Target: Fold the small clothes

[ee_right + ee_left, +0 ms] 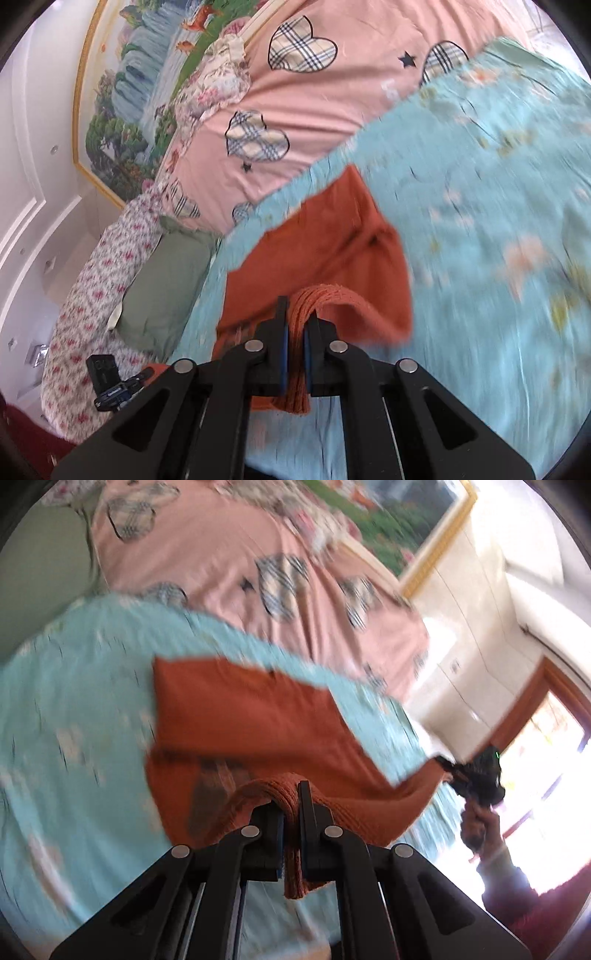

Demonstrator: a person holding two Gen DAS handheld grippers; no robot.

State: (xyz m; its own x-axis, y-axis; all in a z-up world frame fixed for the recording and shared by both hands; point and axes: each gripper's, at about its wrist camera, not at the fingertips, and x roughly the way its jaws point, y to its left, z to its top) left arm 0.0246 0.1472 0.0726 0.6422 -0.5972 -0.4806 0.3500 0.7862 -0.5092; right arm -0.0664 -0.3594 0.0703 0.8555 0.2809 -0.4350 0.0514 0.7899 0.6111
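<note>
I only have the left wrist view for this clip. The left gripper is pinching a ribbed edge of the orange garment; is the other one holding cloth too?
Observer: Yes. In the right wrist view the right gripper is shut on a bunched ribbed edge of the orange garment.
Operator: What lies to the left of the garment there?
Observer: A green pillow rests beside the blue floral sheet.
Operator: Anything on the wall?
Observer: A gold-framed landscape painting, sharp here, with a waterfall.
</note>
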